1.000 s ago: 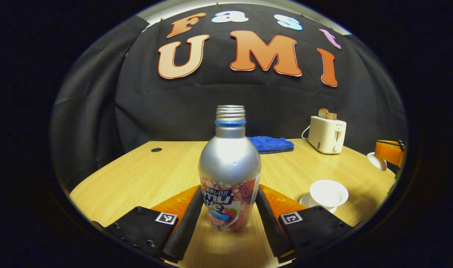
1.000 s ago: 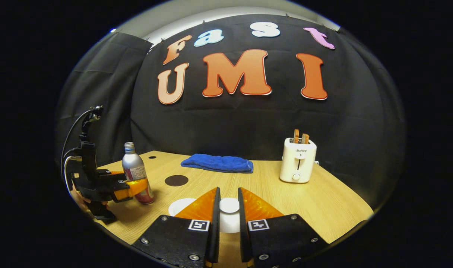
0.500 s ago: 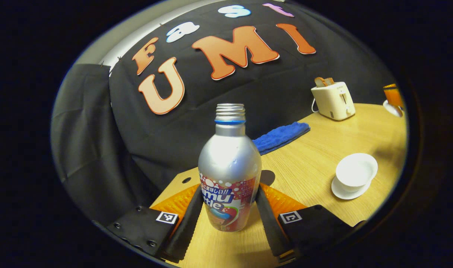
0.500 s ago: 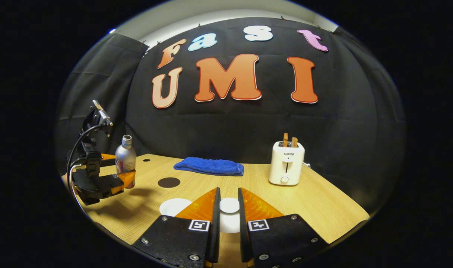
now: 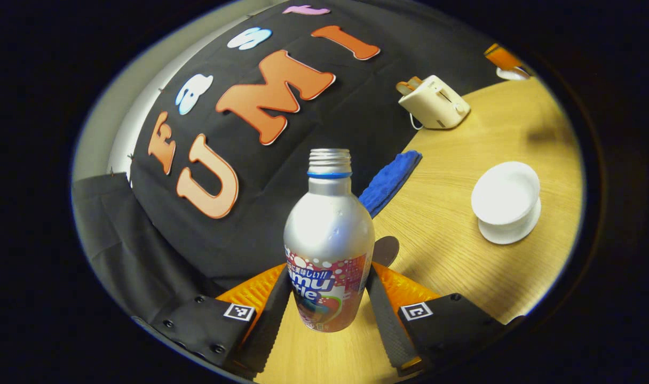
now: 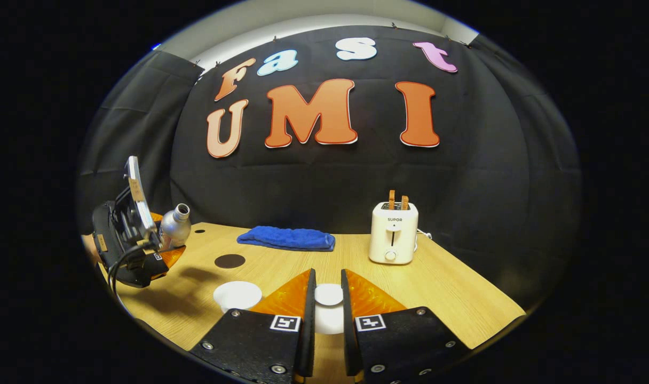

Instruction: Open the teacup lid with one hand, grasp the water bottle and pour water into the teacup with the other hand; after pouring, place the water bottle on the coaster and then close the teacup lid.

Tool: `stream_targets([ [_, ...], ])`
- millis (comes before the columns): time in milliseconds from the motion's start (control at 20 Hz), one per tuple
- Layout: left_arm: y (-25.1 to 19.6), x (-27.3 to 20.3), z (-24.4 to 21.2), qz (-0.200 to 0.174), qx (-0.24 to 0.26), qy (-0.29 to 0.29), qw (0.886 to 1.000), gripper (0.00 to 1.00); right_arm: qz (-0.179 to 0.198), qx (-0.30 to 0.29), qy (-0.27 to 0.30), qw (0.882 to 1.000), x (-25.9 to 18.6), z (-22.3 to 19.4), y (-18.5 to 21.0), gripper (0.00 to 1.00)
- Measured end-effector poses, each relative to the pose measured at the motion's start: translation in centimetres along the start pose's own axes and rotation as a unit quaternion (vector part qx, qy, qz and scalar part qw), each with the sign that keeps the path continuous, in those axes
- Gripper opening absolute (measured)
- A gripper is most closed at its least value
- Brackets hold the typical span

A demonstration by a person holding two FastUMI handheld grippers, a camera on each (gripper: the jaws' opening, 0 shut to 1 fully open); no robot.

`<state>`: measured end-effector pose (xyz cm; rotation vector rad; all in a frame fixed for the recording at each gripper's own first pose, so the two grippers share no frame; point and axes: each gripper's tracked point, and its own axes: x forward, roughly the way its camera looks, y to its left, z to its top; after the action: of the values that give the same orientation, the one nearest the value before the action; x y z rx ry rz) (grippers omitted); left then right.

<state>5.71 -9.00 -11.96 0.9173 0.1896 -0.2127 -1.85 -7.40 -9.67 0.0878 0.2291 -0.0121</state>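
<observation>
Gripping the water bottle [image 5: 329, 250] low on its labelled body, the left gripper [image 5: 329, 314] has one finger pressed against each side; the bottle is uncapped and lifted off the table [image 5: 463, 256]. In the right gripper view the same bottle [image 6: 176, 228] is seen at far left, tilted with its open neck pointing toward the table's middle, held in the left gripper [image 6: 129, 240] above the table edge.

The teacup [image 5: 506, 194] stands open on its saucer on the table, to the right of the bottle in the left gripper view; in the right gripper view the teacup [image 6: 237, 294] sits just left of the near fingers.

The right gripper [image 6: 328, 320] has its fingers drawn close on the white lid's knob [image 6: 329, 294], holding the lid.

The dark round coaster [image 6: 229, 261] lies bare on the table, behind the teacup. A blue towel [image 6: 286, 238] and a white toaster [image 6: 393, 238] with toast in its slots stand toward the back.
</observation>
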Motion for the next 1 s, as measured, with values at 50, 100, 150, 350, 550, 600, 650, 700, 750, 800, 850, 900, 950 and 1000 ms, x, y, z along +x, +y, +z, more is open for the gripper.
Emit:
stream_targets([
  [50, -0.3, -0.3, -0.1, -0.004, 0.018, -0.005, 1.000, 0.84, 0.000, -0.002, 0.001, 1.000, 0.0, -0.1, -0.1, 0.23],
  [100, -0.6, -0.4, 0.2, -0.006, 0.036, -0.009, 0.999, 0.84, 0.000, -0.003, 0.002, 1.000, 0.0, -0.3, -0.2, 0.23],
  [150, -0.6, -0.4, 0.5, -0.008, 0.054, -0.013, 0.998, 0.80, 0.002, -0.003, 0.003, 1.000, 0.0, -0.5, -0.2, 0.23],
  [350, -1.4, 0.4, 1.3, -0.011, 0.133, -0.026, 0.991, 0.84, 0.004, -0.006, 0.003, 1.000, -0.1, -0.8, -0.3, 0.23],
  [550, -1.4, 0.5, 1.6, -0.011, 0.188, -0.030, 0.982, 0.84, 0.007, -0.004, 0.006, 1.000, 0.0, -1.1, -0.5, 0.23],
  [600, -1.2, 0.9, 1.8, -0.008, 0.211, -0.032, 0.977, 0.84, 0.009, -0.002, 0.006, 1.000, -0.1, -1.1, -0.4, 0.23],
  [650, -1.1, 0.9, 2.0, -0.005, 0.230, -0.033, 0.973, 0.80, 0.009, -0.003, 0.006, 1.000, -0.1, -1.1, -0.4, 0.23],
  [700, -1.0, 0.9, 1.7, -0.004, 0.247, -0.034, 0.968, 0.84, 0.008, -0.006, 0.005, 1.000, 0.0, -1.2, -0.5, 0.23],
  [750, -0.9, 0.9, 1.9, -0.004, 0.263, -0.035, 0.964, 0.84, 0.006, -0.007, 0.004, 1.000, -0.1, -1.1, -0.7, 0.23],
  [800, -0.7, 1.1, 2.0, -0.004, 0.280, -0.038, 0.959, 0.88, 0.007, -0.007, 0.004, 1.000, -0.1, -1.3, -0.7, 0.23],
  [850, -0.7, 1.0, 2.4, -0.001, 0.301, -0.043, 0.953, 0.84, 0.007, -0.003, 0.005, 1.000, -0.1, -1.3, -0.9, 0.23],
  [900, -0.8, 1.0, 2.9, 0.000, 0.314, -0.049, 0.948, 0.84, 0.011, 0.002, 0.008, 1.000, -0.1, -1.4, -0.8, 0.23],
  [950, -1.0, 1.1, 3.3, 0.002, 0.324, -0.058, 0.944, 0.88, 0.010, 0.006, 0.008, 1.000, -0.2, -1.5, -0.9, 0.23],
  [1000, -1.2, 1.2, 3.1, 0.001, 0.334, -0.057, 0.941, 0.88, 0.009, 0.004, 0.006, 1.000, -0.2, -1.5, -1.1, 0.23],
])
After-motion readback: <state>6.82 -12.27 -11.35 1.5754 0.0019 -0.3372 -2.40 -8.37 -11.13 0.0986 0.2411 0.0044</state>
